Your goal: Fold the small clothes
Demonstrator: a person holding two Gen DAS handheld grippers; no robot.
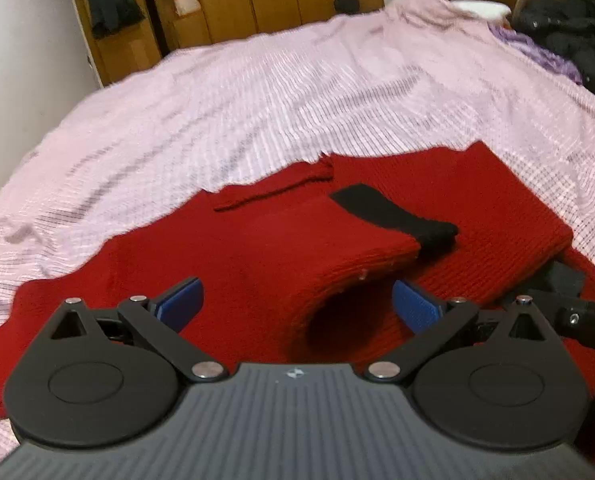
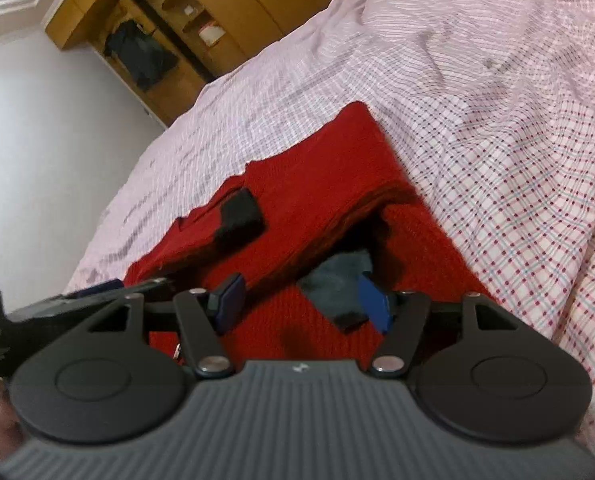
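A red knit sweater point(image 1: 257, 248) with black cuffs lies partly folded on the bed; a sleeve with a black cuff point(image 1: 397, 212) is laid across its body. My left gripper point(image 1: 297, 304) is open just above the near part of the sweater, over a raised fold. In the right wrist view the sweater point(image 2: 317, 184) shows a folded panel, one black cuff point(image 2: 239, 216) on top and another dark cuff point(image 2: 337, 284) near my fingers. My right gripper point(image 2: 303, 300) is open low over the sweater, its right pad point(image 2: 373, 304) beside that dark cuff.
The bed point(image 1: 257, 100) is covered with a pink checked sheet. A wooden wardrobe point(image 1: 217, 0) stands beyond the far edge. A dark clothing pile point(image 1: 569, 28) lies at the far right. The other gripper shows at the right edge of the left wrist view point(image 1: 577, 316).
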